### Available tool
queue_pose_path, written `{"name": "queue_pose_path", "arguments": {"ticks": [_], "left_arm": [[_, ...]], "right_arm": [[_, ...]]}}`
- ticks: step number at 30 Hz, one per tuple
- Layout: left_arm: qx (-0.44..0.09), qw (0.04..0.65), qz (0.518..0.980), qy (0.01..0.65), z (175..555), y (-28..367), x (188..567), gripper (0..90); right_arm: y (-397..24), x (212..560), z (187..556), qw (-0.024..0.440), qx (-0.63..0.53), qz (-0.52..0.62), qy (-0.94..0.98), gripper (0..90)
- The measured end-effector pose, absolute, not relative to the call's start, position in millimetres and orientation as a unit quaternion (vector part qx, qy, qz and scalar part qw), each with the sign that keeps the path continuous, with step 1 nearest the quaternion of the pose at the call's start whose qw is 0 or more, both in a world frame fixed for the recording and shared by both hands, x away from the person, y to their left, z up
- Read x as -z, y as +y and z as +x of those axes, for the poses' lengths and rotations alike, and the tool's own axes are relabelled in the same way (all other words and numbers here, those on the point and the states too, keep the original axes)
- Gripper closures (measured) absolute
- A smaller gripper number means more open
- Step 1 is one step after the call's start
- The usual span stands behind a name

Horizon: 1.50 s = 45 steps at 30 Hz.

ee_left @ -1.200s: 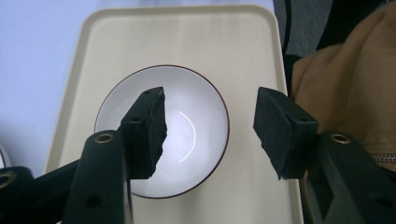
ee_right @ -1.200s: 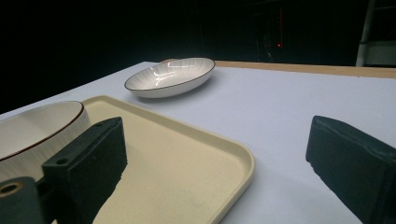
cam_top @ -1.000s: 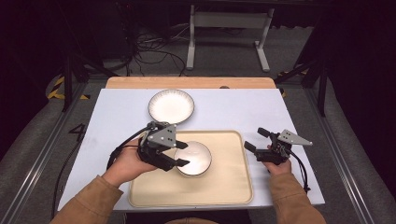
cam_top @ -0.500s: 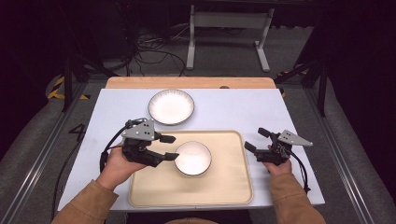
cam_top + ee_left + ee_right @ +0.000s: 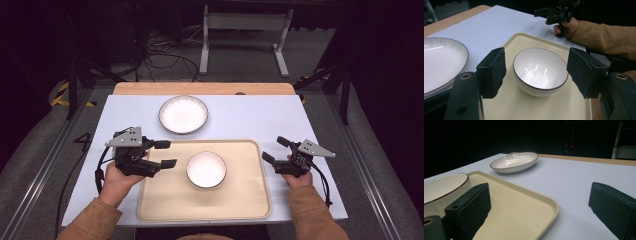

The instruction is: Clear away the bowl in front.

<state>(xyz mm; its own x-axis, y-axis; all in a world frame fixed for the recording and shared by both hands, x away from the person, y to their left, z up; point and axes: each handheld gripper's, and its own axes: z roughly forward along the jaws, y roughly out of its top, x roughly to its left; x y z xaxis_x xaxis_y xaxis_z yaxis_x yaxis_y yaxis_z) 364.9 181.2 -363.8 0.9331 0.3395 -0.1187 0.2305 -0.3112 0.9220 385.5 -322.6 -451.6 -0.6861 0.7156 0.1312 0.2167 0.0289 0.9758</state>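
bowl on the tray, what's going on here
A person holds a gripper in each hand. The left gripper has just opened and sits beside the white bowl on the beige tray, gripping nothing. The right gripper waits open at the tray's right edge. A white plate lies behind the tray.

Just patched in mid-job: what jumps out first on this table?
A white bowl stands upright in the middle of a cream tray at the near edge, and a white ribbed plate sits on the table beyond it. The left tongs hang open at the tray's left edge, apart from the bowl, jaws just opened. The right tongs rest open off the tray's right side.
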Motion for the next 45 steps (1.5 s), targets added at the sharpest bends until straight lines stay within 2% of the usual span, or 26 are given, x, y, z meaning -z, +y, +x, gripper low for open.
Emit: {"name": "queue_pose_path", "arguments": {"ticks": [6,14,31,38,45], "left_arm": [[-0.073,0.580,0.788,0.194,361.1,193.3,373.0,28.2],[-0.081,0.590,0.772,0.221,363.1,207.7,387.1,23.0],[-0.093,0.587,0.764,0.251,359.4,229.0,417.8,1.7],[-0.101,0.586,0.758,0.267,359.4,236.7,430.4,0.6],[-0.081,0.590,0.745,0.301,363.0,245.5,444.3,0.6]], "right_arm": [[-322.7,451.6,385.3,0.204,-0.609,0.339,0.687,4.3],[-322.7,451.5,385.0,0.204,-0.610,0.340,0.686,4.2],[-322.7,451.5,384.9,0.202,-0.612,0.339,0.686,4.1],[-322.6,451.4,384.6,0.201,-0.612,0.339,0.686,4.1],[-322.5,451.2,384.0,0.201,-0.613,0.336,0.686,4.0]]}}
